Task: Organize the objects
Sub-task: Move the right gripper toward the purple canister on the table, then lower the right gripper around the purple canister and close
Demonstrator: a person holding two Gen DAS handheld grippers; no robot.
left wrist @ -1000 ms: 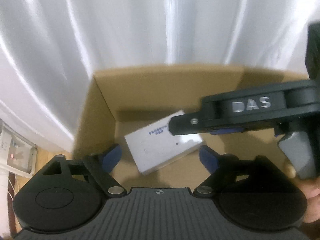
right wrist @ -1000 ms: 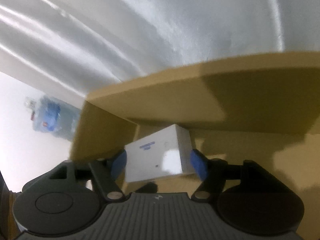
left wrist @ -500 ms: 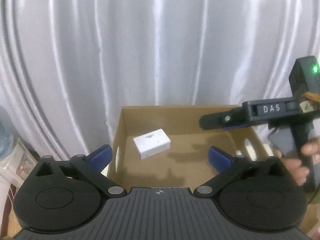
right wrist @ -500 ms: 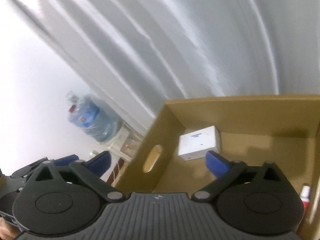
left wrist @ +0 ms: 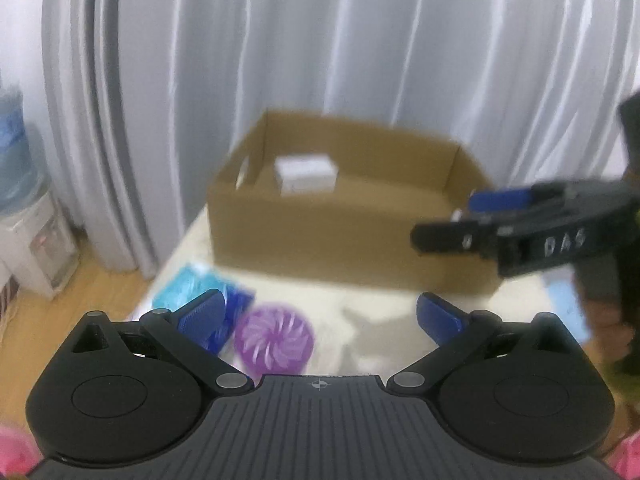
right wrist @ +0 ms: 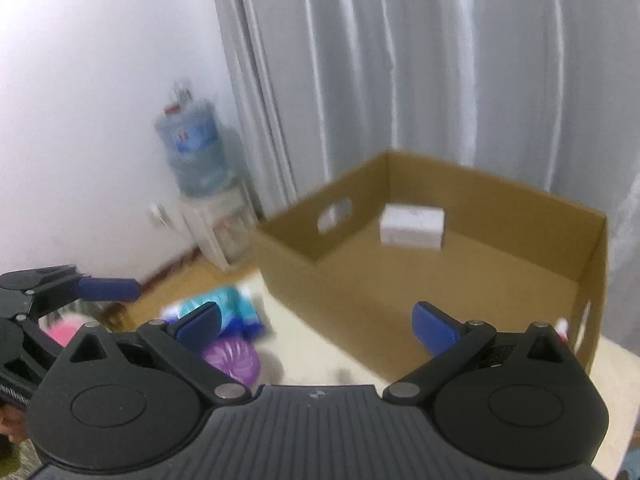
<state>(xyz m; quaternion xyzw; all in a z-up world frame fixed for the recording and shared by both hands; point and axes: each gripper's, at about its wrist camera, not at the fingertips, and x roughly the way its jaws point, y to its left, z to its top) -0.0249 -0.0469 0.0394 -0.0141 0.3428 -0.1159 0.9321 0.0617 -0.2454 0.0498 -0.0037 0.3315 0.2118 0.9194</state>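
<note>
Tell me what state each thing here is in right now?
Left hand-held gripper: open, holding nothing.
Right hand-held gripper: open, holding nothing.
Cardboard box: open-topped, upright on the table.
White box: lying inside the cardboard box, near a far corner.
Purple round container: on the table, outside the box.
Blue packet: lying on the table, outside the box.

Matt brown cardboard box [right wrist: 472, 280], satiny grey cloth curtain [right wrist: 440, 60], wooden floor [left wrist: 72, 304]
</note>
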